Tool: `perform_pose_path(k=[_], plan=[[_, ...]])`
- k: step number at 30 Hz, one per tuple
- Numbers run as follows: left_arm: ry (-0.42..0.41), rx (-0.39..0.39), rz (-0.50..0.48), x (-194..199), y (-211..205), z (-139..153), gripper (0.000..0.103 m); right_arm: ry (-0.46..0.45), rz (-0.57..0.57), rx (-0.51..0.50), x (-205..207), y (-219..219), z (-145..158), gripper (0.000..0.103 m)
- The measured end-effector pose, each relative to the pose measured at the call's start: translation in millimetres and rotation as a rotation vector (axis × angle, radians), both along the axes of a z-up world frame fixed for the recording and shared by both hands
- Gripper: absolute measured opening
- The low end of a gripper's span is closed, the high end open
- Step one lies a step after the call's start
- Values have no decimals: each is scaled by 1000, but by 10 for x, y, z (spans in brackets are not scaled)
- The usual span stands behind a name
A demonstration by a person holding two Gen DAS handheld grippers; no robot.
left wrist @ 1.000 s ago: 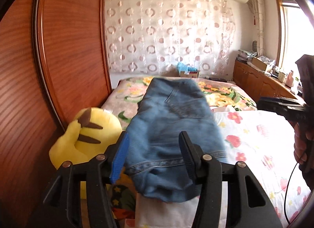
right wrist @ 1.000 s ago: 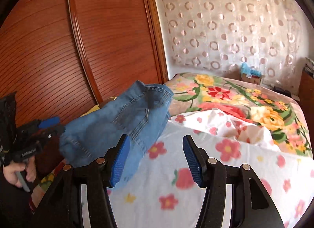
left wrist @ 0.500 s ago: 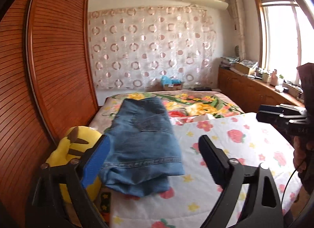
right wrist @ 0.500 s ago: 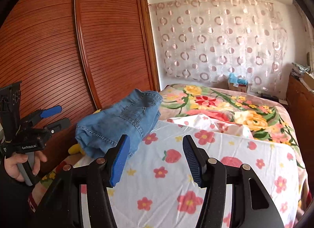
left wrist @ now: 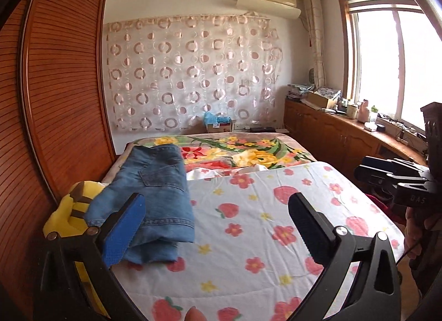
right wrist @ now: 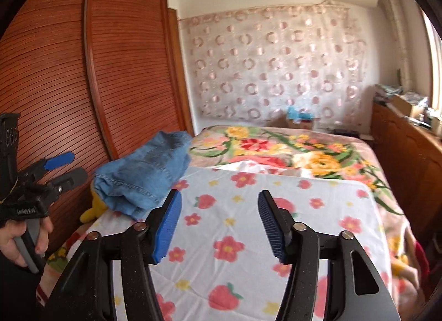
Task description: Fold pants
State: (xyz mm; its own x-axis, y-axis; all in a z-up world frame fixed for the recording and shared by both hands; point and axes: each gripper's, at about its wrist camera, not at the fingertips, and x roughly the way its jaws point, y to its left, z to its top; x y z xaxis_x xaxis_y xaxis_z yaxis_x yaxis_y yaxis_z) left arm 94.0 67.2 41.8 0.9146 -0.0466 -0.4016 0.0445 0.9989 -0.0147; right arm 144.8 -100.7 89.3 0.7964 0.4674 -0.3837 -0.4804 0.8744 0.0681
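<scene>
Left wrist view: the left gripper (left wrist: pixel 215 224) is spread wide with nothing between its blue-padded fingers; its jaws have just been opening. Beyond it, on the left side of the bed, lie the folded jeans (left wrist: pixel 154 196), a compact blue denim bundle with a back pocket facing up. The bundle rests partly on a white strawberry-print sheet (left wrist: pixel 276 210) and partly against a yellow plush toy (left wrist: pixel 70 210) near the wooden wardrobe (left wrist: pixel 55 100). A floral blanket (left wrist: pixel 248 152) covers the far end of the bed, in front of a curtain with ring patterns.

Right wrist view: the right gripper (right wrist: pixel 219 221) hangs over the strawberry sheet, its jaws partly apart and empty, having just opened a little. The jeans sit off to its left, well apart from its fingers. The person's left hand (right wrist: pixel 25 241) grips the other tool's handle at the frame's left edge.

Judging by the neat bundle and both empty grippers, the folding looks finished and the pants have been let go. If anything remains, the next move calls only for drawing both tools clear, or squaring the bundle's loose lower edge without dragging it open.
</scene>
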Motion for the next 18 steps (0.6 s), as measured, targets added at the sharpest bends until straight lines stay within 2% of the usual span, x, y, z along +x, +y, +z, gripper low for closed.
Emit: perform_pose_path(k=[2, 5, 11, 18], plan=[[3, 0, 6, -38, -112, 31, 103, -16, -30, 5, -140, -88, 68, 73], [0, -14, -11, -90, -248, 107, 103, -43, -82, -1, -335, -187, 161, 75], [-11, -21, -16, -177, -457, 235, 103, -79, -134, -1, -669, -264, 321, 76], [-41, -26, -5, -285, -513, 372, 103, -113, -176, -5, -880, -185, 306, 76]])
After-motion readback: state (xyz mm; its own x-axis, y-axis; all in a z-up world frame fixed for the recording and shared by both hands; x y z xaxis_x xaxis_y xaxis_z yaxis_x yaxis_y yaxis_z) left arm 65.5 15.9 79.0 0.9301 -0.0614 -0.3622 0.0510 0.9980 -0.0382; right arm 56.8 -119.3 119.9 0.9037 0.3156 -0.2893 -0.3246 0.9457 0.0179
